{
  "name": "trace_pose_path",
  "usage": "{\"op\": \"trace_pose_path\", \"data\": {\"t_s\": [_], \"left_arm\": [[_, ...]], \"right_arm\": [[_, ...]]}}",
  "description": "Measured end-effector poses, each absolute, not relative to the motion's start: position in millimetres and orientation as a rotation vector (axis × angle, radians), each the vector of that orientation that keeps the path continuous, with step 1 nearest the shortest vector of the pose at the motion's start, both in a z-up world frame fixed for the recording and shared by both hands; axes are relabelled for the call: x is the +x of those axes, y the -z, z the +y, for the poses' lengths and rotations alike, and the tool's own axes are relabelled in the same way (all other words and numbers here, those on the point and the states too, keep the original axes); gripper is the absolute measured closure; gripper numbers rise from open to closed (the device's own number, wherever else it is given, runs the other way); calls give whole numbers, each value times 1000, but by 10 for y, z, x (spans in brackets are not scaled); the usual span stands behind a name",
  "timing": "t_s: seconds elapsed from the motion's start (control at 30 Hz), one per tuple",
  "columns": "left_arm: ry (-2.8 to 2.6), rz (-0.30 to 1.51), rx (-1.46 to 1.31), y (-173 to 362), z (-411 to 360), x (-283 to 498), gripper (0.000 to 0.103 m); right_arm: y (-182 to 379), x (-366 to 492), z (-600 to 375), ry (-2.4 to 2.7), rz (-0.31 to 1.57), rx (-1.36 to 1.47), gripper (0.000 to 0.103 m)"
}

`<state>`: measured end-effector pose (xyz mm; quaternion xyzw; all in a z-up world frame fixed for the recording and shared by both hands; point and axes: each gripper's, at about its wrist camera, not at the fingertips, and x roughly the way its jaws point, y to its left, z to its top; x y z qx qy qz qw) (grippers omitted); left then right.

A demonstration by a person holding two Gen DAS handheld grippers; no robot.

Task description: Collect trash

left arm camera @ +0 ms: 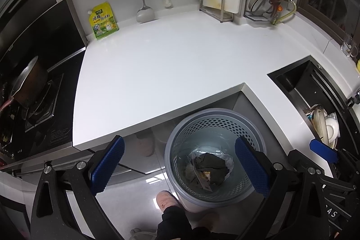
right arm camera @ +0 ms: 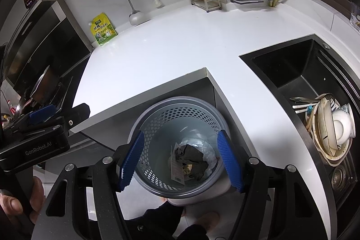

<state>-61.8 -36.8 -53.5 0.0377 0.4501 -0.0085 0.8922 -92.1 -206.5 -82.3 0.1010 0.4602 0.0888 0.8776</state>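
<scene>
The trash seems largely collected already: a dark crumpled wad (right arm camera: 191, 160), a clear plastic wrapper (right arm camera: 209, 155) and a white barcode tag (right arm camera: 177, 170) lie together at the bottom of the grey perforated wastebasket (right arm camera: 157, 127), which stands on the floor in the notch of the white countertop (left arm camera: 168, 60). The countertop shows no loose scraps; what stands at its back edge, a yellow-green seasoning pouch (left arm camera: 103, 20), a hanging ladle (left arm camera: 144, 12) and a cutting-board rack (left arm camera: 216, 6), reads as kitchen equipment and not litter, so I judge little or nothing is left on this surface, though the sink (right arm camera: 292, 73) with its stacked dirty dishes (right arm camera: 333, 127) and the stove with a pot (left arm camera: 29, 82) may hide something the views cannot settle. Both grippers hover above the basket, tilted down so their cameras look into it. The left gripper (left arm camera: 180, 168) has its blue pads spread wide with nothing between them, and the basket mouth shows through the gap. The right gripper (right arm camera: 181, 161) is likewise splayed and empty-handed, its fingers framing the heap in the basket. In the right wrist view the left gripper's body sits off to the left, beside the counter edge, with the person's hand (right arm camera: 13, 204) on its handle.
</scene>
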Motion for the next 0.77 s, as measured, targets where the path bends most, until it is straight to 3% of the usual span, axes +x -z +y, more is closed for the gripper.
{"op": "trace_pose_path", "data": {"t_s": [0.77], "left_arm": [[21, 953, 64, 592, -298, -590, 6]], "right_arm": [[840, -922, -2046, -184, 962, 206, 38]]}}
